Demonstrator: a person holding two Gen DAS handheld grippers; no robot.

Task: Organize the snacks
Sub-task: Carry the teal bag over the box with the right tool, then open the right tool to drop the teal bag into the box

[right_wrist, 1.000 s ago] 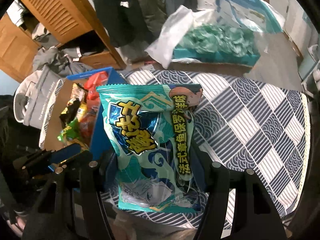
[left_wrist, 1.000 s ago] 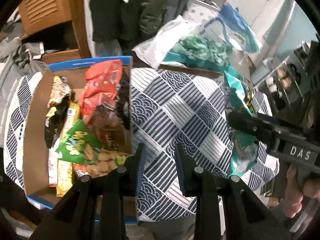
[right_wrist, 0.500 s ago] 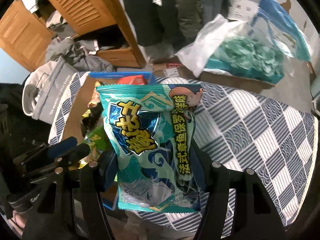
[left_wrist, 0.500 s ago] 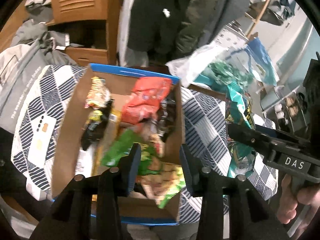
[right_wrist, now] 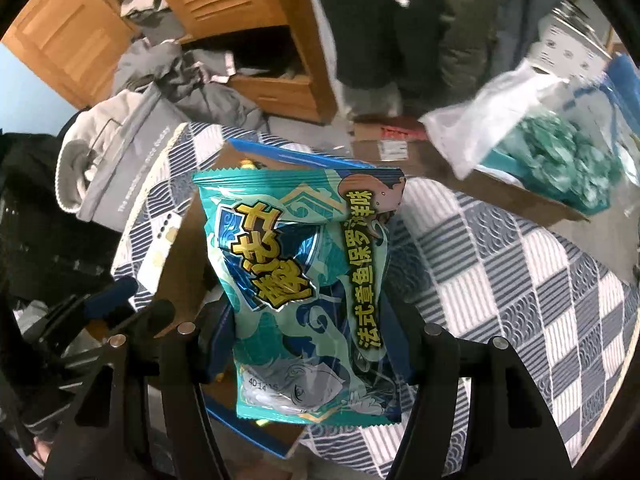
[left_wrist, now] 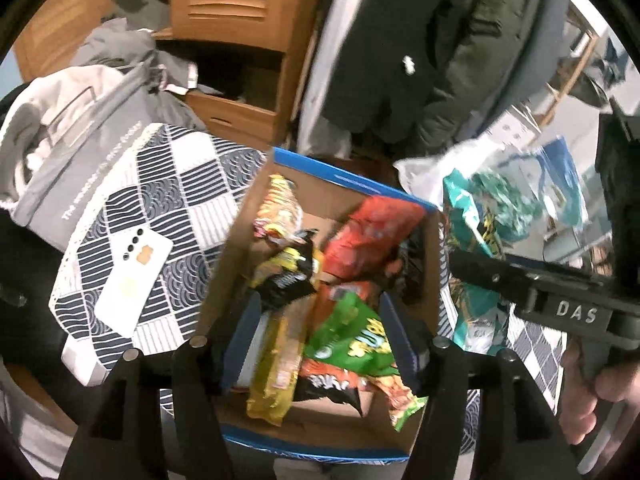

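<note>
We had swung our spread, empty left gripper over the blue-rimmed cardboard snack box while our right gripper, at three o'clock, clenched the teal foil snack bag, ready for boxing.

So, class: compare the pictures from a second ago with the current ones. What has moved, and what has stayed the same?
The left gripper has swung left, from over the checked tablecloth to above the cardboard box of snacks, and its fingers have spread wider. The right gripper has carried the teal snack bag leftward, so it now hangs in front of the box. Unchanged: the bag stays gripped, the box's snacks stay put.
</note>
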